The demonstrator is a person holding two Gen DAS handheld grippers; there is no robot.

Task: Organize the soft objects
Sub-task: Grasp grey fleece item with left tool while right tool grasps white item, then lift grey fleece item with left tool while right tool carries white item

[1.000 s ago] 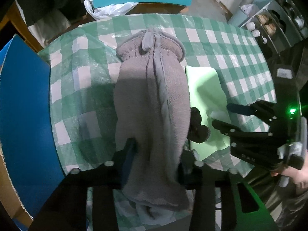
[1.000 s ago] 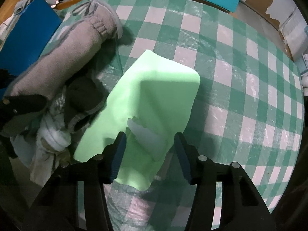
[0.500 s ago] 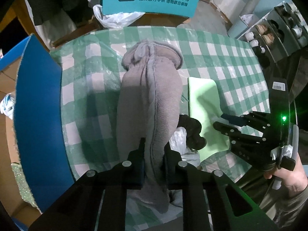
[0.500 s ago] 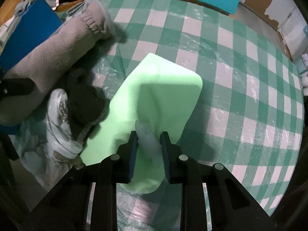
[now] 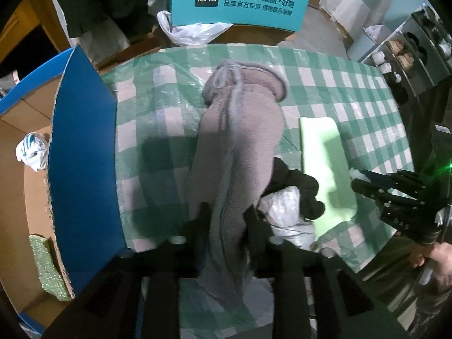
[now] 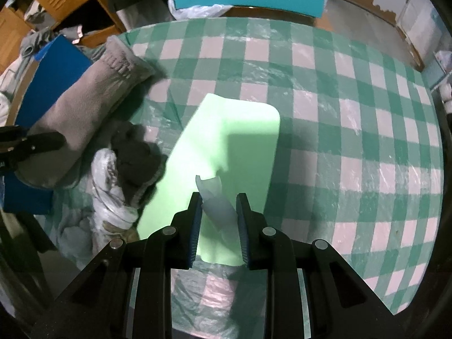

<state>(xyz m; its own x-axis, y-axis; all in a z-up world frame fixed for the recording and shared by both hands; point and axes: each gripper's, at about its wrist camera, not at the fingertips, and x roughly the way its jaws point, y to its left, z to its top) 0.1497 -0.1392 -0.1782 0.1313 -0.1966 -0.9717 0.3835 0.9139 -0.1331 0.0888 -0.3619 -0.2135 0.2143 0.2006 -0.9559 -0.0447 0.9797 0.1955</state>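
Left gripper (image 5: 227,220) fingers clamped on grey fleece garment (image 5: 240,141), probably to lift it; right gripper (image 6: 219,212) pinches white scrap (image 6: 216,200) off green foam sheet (image 6: 226,147).

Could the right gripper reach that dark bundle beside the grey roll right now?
Probably not yet. The right gripper is shut on a pale scrap over the green sheet; the dark bundle lies uncovered to its left, but its jaws are occupied.
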